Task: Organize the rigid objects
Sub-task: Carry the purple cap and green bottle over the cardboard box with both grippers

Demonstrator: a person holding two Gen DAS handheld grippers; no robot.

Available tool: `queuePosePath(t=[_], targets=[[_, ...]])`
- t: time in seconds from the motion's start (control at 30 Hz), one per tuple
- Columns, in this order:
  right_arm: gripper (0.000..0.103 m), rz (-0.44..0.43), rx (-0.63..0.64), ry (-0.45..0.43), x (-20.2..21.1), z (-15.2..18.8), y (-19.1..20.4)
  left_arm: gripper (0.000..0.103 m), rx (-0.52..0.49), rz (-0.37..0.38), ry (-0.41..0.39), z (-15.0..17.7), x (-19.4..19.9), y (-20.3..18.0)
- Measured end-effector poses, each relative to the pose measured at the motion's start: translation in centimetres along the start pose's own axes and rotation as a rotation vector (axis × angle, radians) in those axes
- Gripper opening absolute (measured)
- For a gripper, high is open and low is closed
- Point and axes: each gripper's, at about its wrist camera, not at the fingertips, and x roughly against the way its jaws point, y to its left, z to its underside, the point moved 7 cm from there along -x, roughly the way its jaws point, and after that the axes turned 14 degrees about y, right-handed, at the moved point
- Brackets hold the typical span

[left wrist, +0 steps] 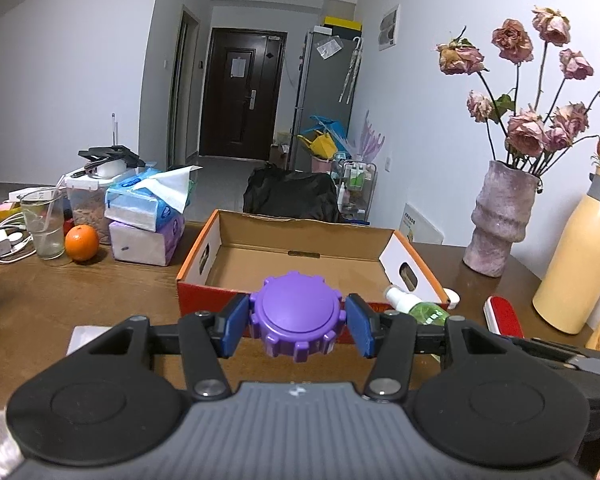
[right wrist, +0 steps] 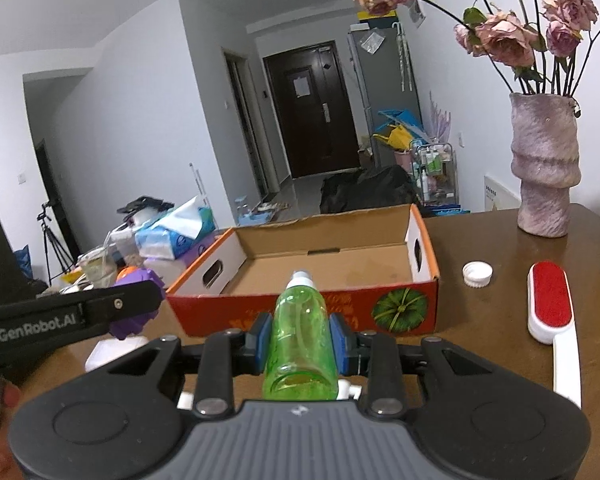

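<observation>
Brown wooden table [left wrist: 60, 296], open cardboard box [left wrist: 300, 264] ahead of both fingertips; left gripper [left wrist: 296, 320] clamping ridged purple cap [left wrist: 296, 316], right gripper [right wrist: 300, 344] squeezing translucent green bottle [right wrist: 300, 332], angled slightly downward.

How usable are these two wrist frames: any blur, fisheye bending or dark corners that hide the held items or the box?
Left wrist view: purple gear-shaped cap in the left gripper is sharp; walls bow, corners go black. Right wrist view: green bottle in the right gripper is crisp, cardboard box readable; the vase leans with distortion. Lighting is even, no strong glare.
</observation>
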Motion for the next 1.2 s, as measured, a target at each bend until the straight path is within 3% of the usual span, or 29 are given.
queuePosePath(t=[0.67,1.2], targets=[[0.030,0.045,-0.043,-0.042,-4.9,-4.8,-2.5,0.054,0.069,-0.017,-0.023,-5.9,-6.7,0.8],[0.030,0.079,-0.059,-0.041,-10.3,-9.1,-3.0,0.054,0.103,-0.058,0.029,-8.9,-13.1,2.2]])
